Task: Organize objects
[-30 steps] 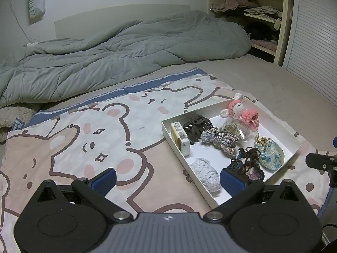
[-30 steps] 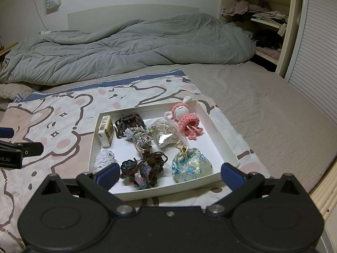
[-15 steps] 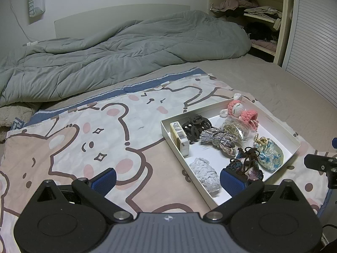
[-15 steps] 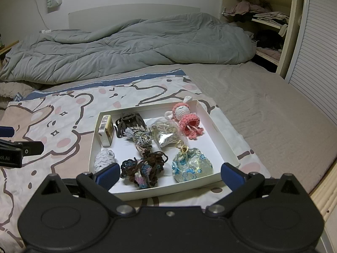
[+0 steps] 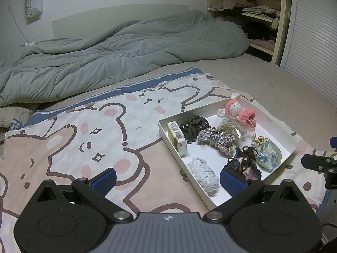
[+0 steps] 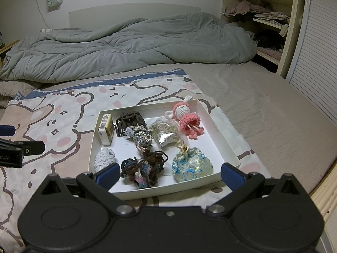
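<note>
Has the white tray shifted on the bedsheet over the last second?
No. The tray keeps its place against the bear print on the sheet in both views; slight differences look like camera drift.

A tray (image 6: 219, 135) lies on a blanket (image 6: 63, 126) at frame centre in the right view, holding a doll (image 6: 185, 116) upper right, a pouch (image 6: 191, 164) lower right and a box (image 6: 106, 129) upper left

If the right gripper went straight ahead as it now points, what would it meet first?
Probably the dark crocheted yarn bundle at the near end of the white tray, centred between the open fingers of the right gripper; depth is unclear.
</note>
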